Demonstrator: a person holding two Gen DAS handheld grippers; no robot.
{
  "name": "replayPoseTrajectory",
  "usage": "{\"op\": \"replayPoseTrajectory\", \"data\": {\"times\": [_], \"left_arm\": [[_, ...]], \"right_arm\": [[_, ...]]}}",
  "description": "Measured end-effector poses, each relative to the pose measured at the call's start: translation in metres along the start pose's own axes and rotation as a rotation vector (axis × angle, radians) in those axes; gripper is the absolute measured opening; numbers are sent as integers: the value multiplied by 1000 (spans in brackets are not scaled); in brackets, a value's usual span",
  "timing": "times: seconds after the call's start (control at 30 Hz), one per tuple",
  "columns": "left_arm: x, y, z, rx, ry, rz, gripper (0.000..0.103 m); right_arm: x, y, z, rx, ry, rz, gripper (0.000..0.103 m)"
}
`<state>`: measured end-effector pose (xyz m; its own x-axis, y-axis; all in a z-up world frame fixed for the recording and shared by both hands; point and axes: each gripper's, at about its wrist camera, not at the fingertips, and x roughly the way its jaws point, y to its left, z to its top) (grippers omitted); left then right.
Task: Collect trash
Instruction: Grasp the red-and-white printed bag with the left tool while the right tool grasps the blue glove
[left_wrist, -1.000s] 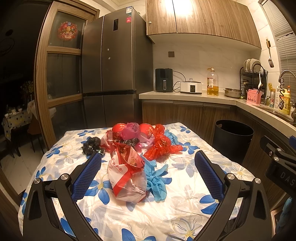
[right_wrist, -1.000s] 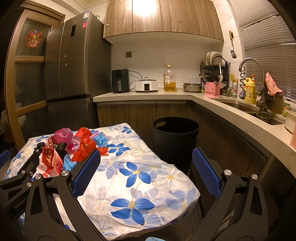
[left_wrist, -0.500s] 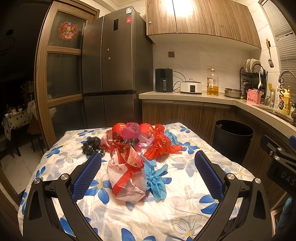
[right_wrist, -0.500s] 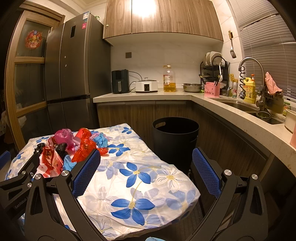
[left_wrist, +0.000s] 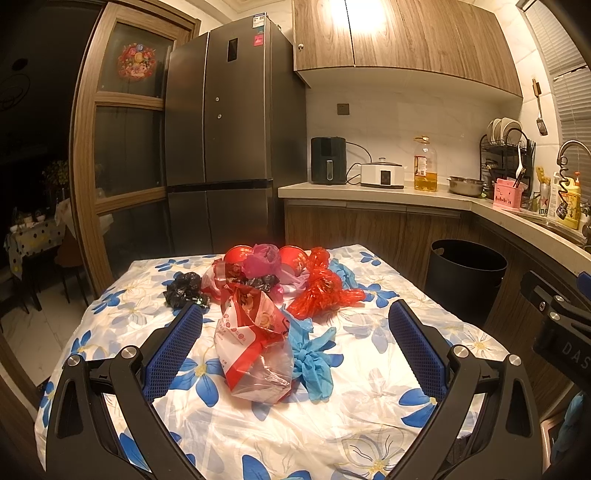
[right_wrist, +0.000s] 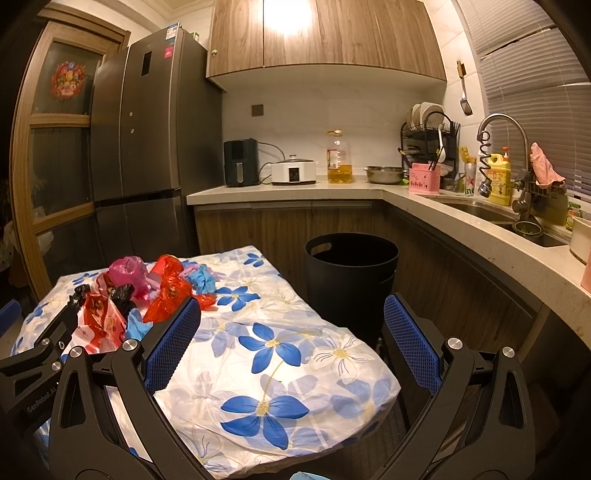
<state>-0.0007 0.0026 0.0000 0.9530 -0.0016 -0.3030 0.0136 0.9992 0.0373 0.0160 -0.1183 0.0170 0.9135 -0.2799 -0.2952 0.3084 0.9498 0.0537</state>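
Nothing has moved in the last second: both the left gripper and right gripper hang with fingers apart and empty, so the bags lie untouched on the table, the bin unused.

The left black two-finger gripper with blue textured pads is held level, jaws spread wide with nothing between them. The right black two-finger gripper with blue textured pads sits just beside it, jaws equally wide and empty, each one's frame edging into the other's view.
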Motion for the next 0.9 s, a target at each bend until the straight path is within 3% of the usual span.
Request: {"op": "replayPoseTrajectory", "data": {"times": [0.37, 0.67, 0.8, 0.9], "left_arm": [[15, 19, -10, -33, -20, 51, 97], [48, 64, -37, -101, 28, 119, 97], [63, 73, -45, -114, 37, 102, 97], [82, 79, -45, -131, 58, 74, 94]], "right_arm": [[15, 5, -8, 3, -12, 76, 98], [52, 30, -23, -29, 20, 191, 97], [68, 44, -31, -37, 50, 253, 92], [81, 55, -36, -44, 84, 294, 78]]}}
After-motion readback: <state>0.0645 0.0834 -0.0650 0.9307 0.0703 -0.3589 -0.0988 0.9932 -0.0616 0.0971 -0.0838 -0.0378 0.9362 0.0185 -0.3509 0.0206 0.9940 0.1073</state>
